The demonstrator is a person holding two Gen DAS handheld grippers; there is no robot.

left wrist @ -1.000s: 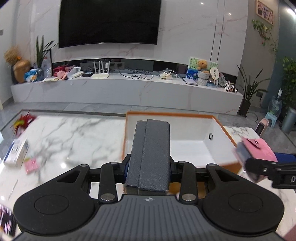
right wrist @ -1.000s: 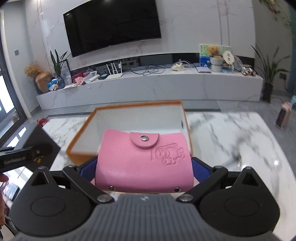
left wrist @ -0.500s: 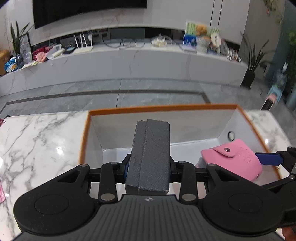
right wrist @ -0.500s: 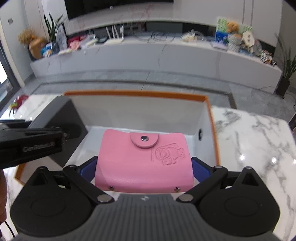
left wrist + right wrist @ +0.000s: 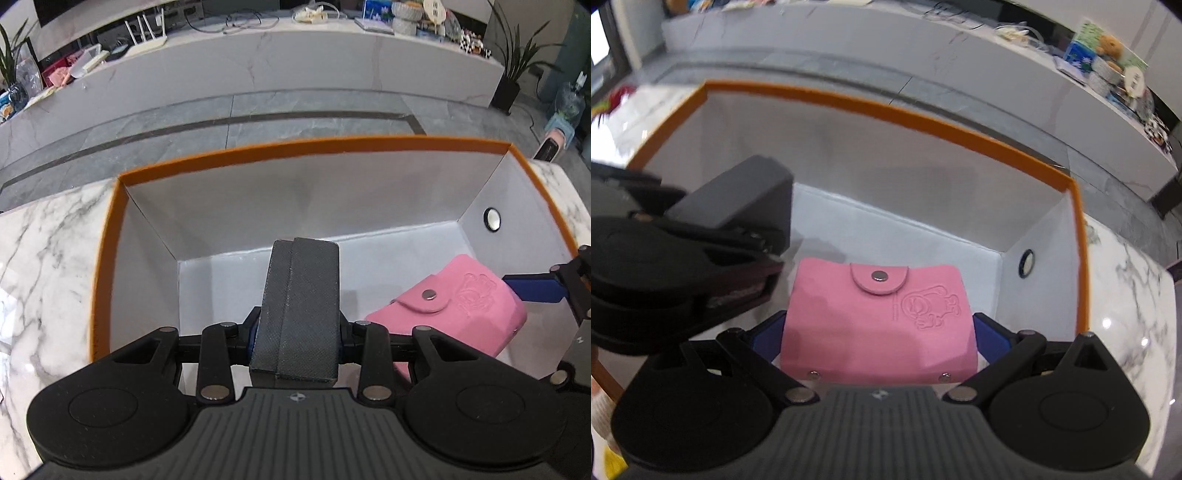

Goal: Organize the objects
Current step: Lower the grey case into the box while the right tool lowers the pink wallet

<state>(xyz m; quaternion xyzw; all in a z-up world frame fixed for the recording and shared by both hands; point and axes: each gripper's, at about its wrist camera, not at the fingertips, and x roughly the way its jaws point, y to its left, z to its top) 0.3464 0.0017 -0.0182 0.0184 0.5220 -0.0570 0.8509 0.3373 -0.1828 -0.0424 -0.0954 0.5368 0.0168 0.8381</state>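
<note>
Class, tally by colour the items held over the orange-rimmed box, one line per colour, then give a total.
Pink wallet: 1
Dark grey case: 1
Total: 2, each clamped in a hand-held gripper over the box.

a home living room, plainly. a long white marble media console [image 5: 258,62] runs along the far wall, carrying a white router with antennas [image 5: 146,33], loose cables [image 5: 243,20] and a cluster of keepsakes, a small teddy bear [image 5: 1108,44] among them. potted plants [image 5: 517,62] stand on the grey tiled floor [image 5: 258,110], and up close is a white marble table [image 5: 44,258].
</note>
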